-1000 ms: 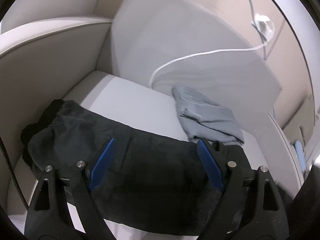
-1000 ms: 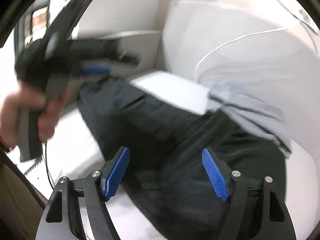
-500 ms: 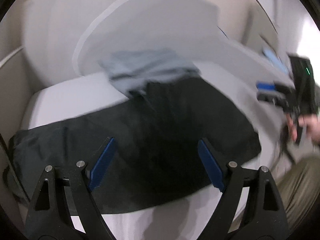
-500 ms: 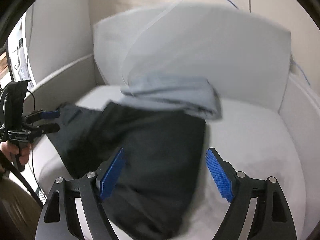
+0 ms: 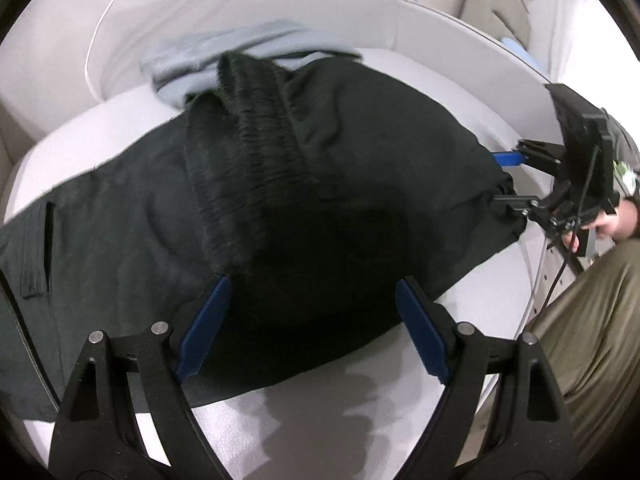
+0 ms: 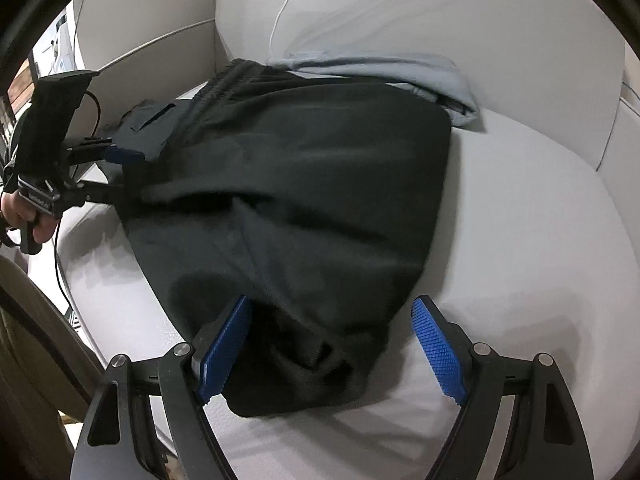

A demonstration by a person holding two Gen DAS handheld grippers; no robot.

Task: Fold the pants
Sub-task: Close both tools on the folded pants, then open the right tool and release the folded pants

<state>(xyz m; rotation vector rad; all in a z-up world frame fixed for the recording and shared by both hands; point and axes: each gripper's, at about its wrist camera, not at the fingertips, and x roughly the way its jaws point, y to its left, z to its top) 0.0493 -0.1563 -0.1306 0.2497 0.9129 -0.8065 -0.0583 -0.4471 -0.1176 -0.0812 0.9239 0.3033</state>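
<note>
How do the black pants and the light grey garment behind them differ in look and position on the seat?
The black pants are dark and spread across most of the white seat cushion; the light grey garment is pale and bunched at the back, by the back cushion. The pants show a gathered waistband; no such detail is clear on the grey garment. The pants overlap the grey garment's front edge. Both lie ungripped on the seat.

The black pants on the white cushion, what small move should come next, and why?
Probably ease both grippers down and close them on the black pants. The left gripper and right gripper are both open, each straddling an edge of the fabric, gripping nothing.
</note>
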